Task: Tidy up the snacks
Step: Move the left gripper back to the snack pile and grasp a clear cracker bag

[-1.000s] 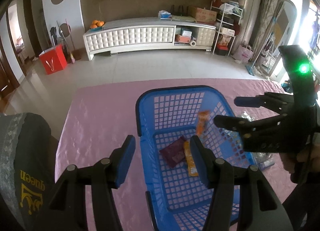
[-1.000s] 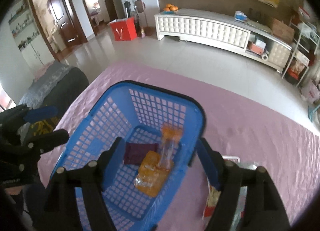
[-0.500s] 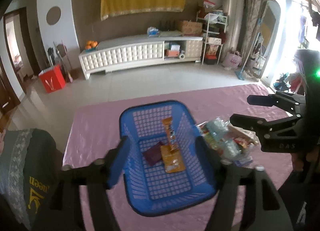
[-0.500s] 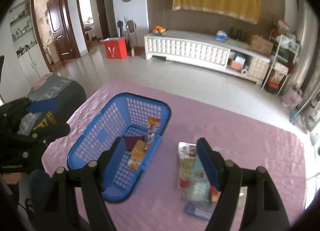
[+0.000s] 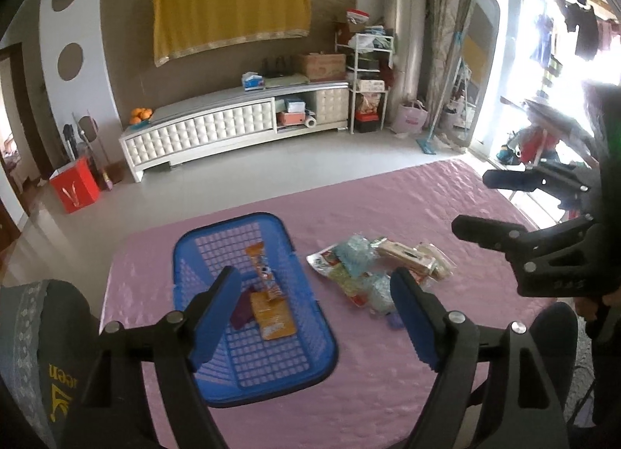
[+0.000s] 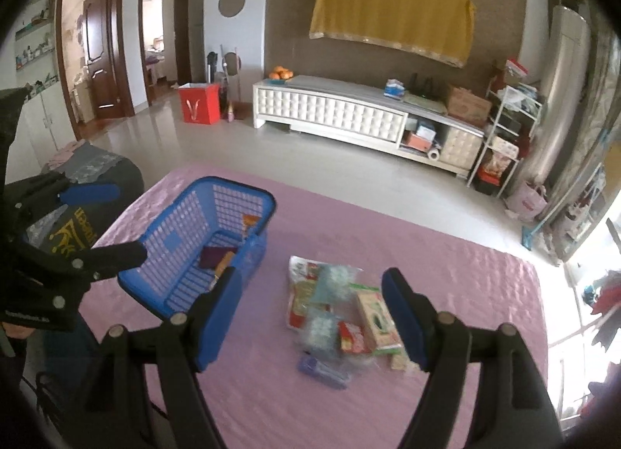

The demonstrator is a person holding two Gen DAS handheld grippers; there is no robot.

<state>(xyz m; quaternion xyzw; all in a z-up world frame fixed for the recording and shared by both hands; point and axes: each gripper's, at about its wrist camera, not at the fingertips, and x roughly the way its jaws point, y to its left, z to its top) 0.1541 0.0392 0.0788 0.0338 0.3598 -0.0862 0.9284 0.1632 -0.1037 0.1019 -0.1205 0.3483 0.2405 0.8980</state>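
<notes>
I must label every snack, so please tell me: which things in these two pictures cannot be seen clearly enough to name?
- Right wrist view: the snack pile is motion-blurred; pack names unreadable, and the right gripper covers its edges.
- Right wrist view: the blue basket wall hides most of the packs inside.
- Left wrist view: the dark purple packet is partly behind a left gripper finger.
- Left wrist view: print on the orange packs is too small.

Your left wrist camera is looking down over the worktop (image 5: pixel 388 390) from above its near edge, facing the far wall. Your right wrist camera is looking from further right, angled leftward. Both are sharing the blue basket (image 5: pixel 310 313) (image 6: pixel 155 251), the snack pile (image 5: pixel 372 270) (image 6: pixel 341 317) and the white cabinet (image 5: pixel 217 130) (image 6: pixel 333 111).
</notes>
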